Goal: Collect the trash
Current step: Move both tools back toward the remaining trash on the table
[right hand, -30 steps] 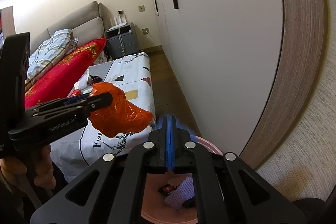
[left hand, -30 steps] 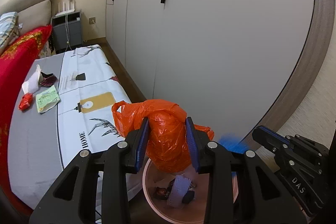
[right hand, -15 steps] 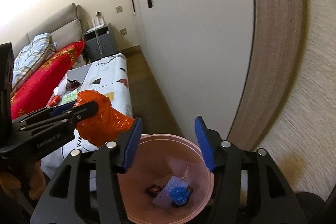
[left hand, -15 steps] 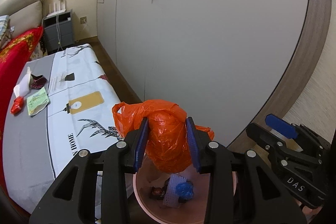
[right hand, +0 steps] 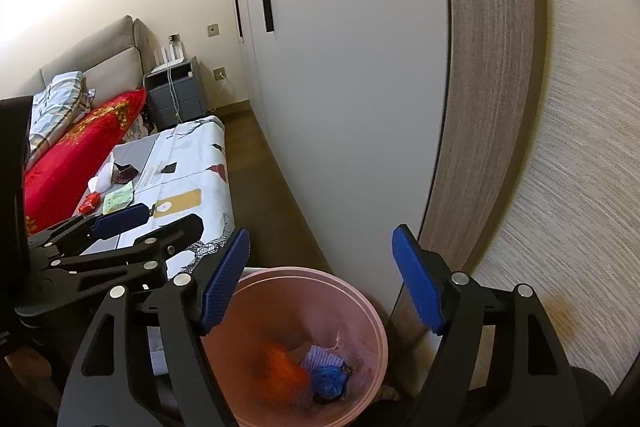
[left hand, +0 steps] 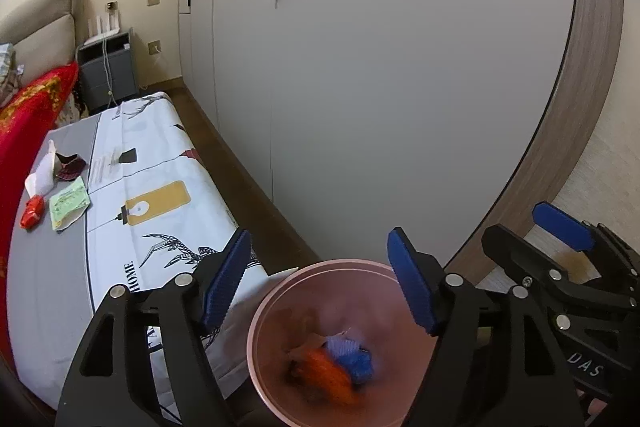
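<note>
1. Fingers on both grippers are spread apart with nothing between them. The left gripper (left hand: 316, 283) has just been opening and so has the right gripper (right hand: 320, 279); both hang over the pink bin (left hand: 276, 291).
2. Step in hand, I'd say: the drop just got done. The orange bag (left hand: 326, 373) sits blurred at the bottom of the bin, next to a blue wad (left hand: 358, 363) and a pale lilac scrap (right hand: 322, 357).
3. Bag looks crumpled and soft, thin plastic, so it'll settle wherever it lands.
4. More trash is left on the bed (left hand: 132, 211), out at about 10 o'clock in the left view: a red wrapper (left hand: 32, 213), a green packet (left hand: 68, 203), a white tissue (left hand: 42, 173) and a dark wrapper (left hand: 70, 165), all close together.
5. Next move probably calls for swinging one gripper back over to that cluster and coming down on one piece with the fingers still wide.
</note>
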Demonstrator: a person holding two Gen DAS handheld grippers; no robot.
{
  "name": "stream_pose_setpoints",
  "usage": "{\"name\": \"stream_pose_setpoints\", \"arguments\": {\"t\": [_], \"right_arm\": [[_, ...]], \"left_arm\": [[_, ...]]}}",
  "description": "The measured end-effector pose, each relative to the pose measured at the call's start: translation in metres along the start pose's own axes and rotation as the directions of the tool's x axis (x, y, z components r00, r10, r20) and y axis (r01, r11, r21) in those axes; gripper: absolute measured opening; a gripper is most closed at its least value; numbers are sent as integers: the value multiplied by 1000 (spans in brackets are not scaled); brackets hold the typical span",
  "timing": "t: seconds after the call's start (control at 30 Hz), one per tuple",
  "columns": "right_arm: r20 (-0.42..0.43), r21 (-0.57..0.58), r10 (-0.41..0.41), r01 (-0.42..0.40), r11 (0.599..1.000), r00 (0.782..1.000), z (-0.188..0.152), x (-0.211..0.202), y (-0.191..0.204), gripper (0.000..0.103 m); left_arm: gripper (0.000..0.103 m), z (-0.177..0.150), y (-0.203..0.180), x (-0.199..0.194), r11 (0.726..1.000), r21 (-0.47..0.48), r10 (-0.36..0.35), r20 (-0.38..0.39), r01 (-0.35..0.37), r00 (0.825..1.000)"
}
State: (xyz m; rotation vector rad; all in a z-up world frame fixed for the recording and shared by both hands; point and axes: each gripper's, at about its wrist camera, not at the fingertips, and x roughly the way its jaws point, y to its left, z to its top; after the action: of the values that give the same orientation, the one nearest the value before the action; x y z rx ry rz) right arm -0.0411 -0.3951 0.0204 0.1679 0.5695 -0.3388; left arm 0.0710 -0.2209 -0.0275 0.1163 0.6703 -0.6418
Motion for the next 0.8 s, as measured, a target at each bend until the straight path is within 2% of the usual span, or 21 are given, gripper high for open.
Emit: {"name": "stream_pose_setpoints", "arguments": {"t": [0.2, 0.3, 0.43, 0.57, 0.63, 0.7, 0.8], "right_arm": [[-6, -11, 5, -5, 1000, 1000, -1, 4, 3, 76], [-9, -14, 16, -16, 1000, 1000, -1, 3, 5, 80], [-26, -23, 66, -66, 998, 997, 3, 0, 13, 84], [-14, -45, 140, -141, 989, 990, 19, -2, 35, 86], [-5, -59, 181, -181, 982, 984, 30, 1, 52, 86], [1, -78, 220, -219, 972, 975, 38, 5, 71, 87], [7, -119, 279, -276, 954, 960, 49, 17, 110, 87]], "left_arm": [[84, 1, 10, -4, 999, -18, 44, 2, -44, 999], [85, 2, 21, -7, 996, -37, 76, -5, -77, 997], [85, 6, 50, -23, 989, -92, 115, -24, -117, 993], [85, 24, 94, -59, 970, -167, 180, 23, -174, 983], [86, 31, 117, -78, 959, -190, 222, 51, -208, 974], [86, 39, 145, -99, 942, -192, 296, 87, -275, 951], [89, 47, 188, -124, 892, -190, 436, 128, -410, 891]]}}
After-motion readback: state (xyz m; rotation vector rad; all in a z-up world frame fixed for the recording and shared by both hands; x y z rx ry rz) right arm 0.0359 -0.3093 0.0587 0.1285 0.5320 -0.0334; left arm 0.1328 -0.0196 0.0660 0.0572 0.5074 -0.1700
